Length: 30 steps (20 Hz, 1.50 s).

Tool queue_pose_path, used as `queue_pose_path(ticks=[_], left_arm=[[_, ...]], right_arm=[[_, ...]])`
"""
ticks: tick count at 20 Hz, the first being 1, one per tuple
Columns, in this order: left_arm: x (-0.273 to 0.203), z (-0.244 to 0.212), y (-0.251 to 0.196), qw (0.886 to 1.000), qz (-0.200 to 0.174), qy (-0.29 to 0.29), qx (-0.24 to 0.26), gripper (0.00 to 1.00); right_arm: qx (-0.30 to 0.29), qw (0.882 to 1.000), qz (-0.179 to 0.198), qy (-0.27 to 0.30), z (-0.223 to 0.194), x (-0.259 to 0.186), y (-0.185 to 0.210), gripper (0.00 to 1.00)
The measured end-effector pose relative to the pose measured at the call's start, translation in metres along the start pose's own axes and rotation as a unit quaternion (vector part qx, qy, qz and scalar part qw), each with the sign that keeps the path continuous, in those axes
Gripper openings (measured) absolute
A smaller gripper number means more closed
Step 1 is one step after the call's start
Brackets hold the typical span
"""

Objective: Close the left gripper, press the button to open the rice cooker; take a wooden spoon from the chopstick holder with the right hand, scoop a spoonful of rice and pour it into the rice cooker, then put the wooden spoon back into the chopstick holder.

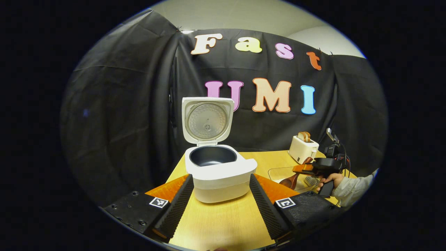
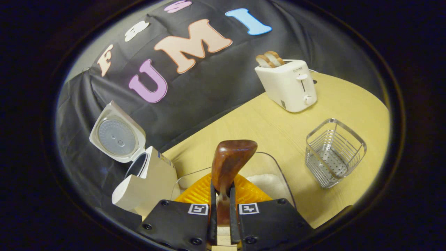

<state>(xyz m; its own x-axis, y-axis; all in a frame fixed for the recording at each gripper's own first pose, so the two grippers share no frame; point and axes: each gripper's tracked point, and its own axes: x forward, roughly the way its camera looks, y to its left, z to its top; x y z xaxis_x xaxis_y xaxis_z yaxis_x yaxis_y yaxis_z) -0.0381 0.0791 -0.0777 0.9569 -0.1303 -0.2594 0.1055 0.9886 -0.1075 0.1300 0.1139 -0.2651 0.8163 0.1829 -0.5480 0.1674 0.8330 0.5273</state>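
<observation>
The white rice cooker (image 1: 217,174) stands with its lid (image 1: 208,120) raised and its dark inner pot showing. My left gripper (image 1: 220,179) is open, one finger on each side of the cooker's front, not touching it. To the right, a hand holds my right gripper (image 1: 315,168) over a clear glass dish (image 1: 278,172). In the right gripper view, my right gripper (image 2: 222,195) is shut on the handle of the wooden spoon (image 2: 231,158). The spoon's bowl hangs over the glass dish (image 2: 278,174), which holds white rice (image 2: 268,183). Whether rice lies in the spoon I cannot tell. The wire chopstick holder (image 2: 332,153) stands empty to the right.
A white toaster (image 2: 287,85) with bread slices stands at the back of the wooden table (image 2: 334,101), also seen as the toaster (image 1: 302,148) behind the right gripper. The open cooker (image 2: 146,177) sits left of the dish. Black cloth walls the booth.
</observation>
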Motion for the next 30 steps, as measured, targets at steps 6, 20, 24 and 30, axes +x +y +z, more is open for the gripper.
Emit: queue_pose_path(ticks=[6,20,24,30], left_arm=[[0.002,0.008,-0.009,1.0,-0.005,-0.009,0.006,0.94],[0.0,0.012,0.006,1.0,-0.004,-0.022,-0.014,0.95],[-0.002,0.008,0.022,0.999,0.005,-0.019,-0.027,0.95],[-0.007,0.007,0.053,0.999,0.028,-0.021,-0.042,0.95]], right_arm=[[0.104,0.994,0.039,-0.001,0.027,-0.012,0.011,0.17],[0.206,0.969,0.134,-0.003,0.084,-0.022,0.106,0.16],[0.185,0.969,0.164,-0.002,0.09,-0.011,0.164,0.19],[0.16,0.966,0.201,0.017,0.071,0.014,0.242,0.17]])
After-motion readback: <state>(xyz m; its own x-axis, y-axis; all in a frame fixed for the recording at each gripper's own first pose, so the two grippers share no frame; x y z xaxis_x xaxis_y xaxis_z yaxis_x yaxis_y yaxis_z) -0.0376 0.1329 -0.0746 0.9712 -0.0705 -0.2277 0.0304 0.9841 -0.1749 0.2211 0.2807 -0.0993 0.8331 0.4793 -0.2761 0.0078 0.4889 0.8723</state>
